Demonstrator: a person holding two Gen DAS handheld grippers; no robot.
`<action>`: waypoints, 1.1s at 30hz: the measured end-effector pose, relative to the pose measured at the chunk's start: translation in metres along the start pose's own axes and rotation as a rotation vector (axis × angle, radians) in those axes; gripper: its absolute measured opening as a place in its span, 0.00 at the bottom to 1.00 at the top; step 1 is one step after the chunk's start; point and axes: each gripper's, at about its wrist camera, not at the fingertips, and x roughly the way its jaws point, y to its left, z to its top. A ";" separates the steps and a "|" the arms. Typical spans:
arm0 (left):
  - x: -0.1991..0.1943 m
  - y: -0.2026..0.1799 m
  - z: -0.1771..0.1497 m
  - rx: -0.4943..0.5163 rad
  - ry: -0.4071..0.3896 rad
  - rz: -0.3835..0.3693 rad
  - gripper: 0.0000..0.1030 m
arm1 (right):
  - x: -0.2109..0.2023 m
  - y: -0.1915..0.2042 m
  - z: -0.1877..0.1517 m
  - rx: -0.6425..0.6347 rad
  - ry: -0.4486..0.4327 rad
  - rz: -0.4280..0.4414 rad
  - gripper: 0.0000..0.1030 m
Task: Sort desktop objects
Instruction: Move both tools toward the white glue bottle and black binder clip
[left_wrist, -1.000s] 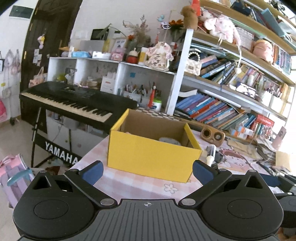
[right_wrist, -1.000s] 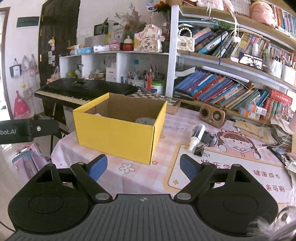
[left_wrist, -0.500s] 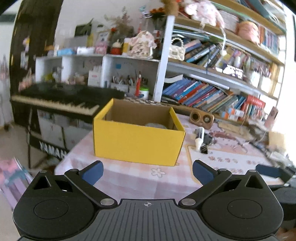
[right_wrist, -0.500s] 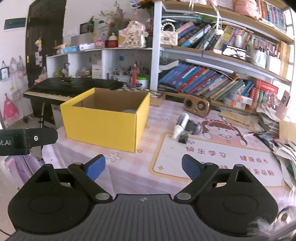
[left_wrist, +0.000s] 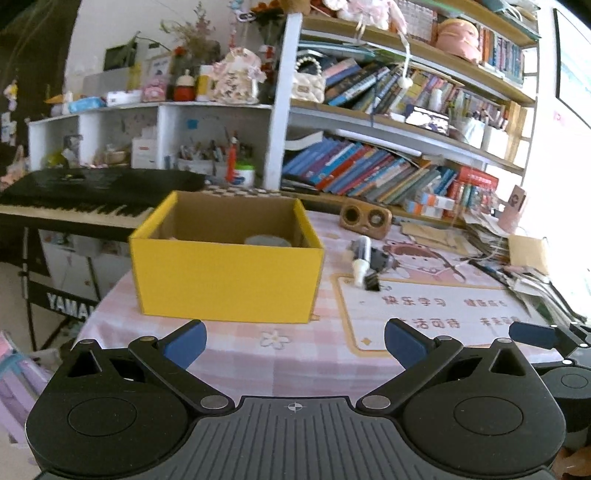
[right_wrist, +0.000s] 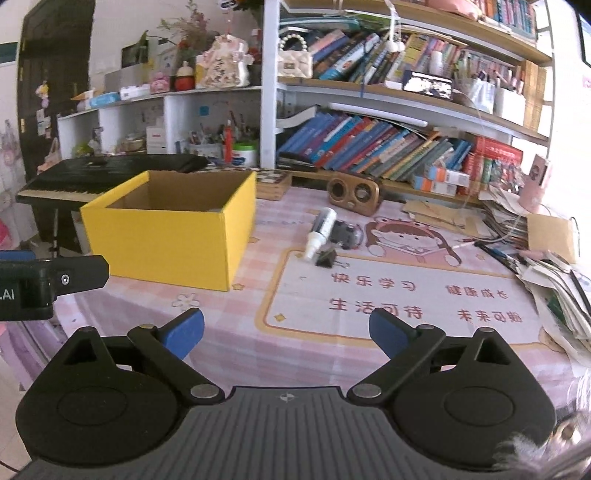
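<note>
while hovering off the near edge of the pink tablecloth (right_wrist: 325, 354), left gripper (left_wrist: 293, 343) spread wide and empty; right gripper (right_wrist: 286, 330) just been opening, empty too; yellow box (right_wrist: 166, 236) toward far left corner.

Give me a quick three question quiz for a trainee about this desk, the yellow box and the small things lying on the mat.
1. True or false: the yellow box is open at the top.
2. What lies right beside the white bottle: A a binder clip, B a mug?
3. What does the right gripper hold?

Key: 1 true. 2 A, the black binder clip. 3 nothing; its jaws have just been opening and stand empty.
</note>
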 end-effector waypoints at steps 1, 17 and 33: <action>0.003 -0.002 0.000 0.002 0.004 -0.008 1.00 | 0.000 -0.003 0.000 0.003 0.002 -0.009 0.94; 0.052 -0.039 0.008 0.019 0.094 -0.138 1.00 | 0.016 -0.049 0.000 0.051 0.051 -0.118 0.96; 0.115 -0.087 0.023 0.037 0.156 -0.174 1.00 | 0.064 -0.110 0.013 0.100 0.108 -0.146 0.96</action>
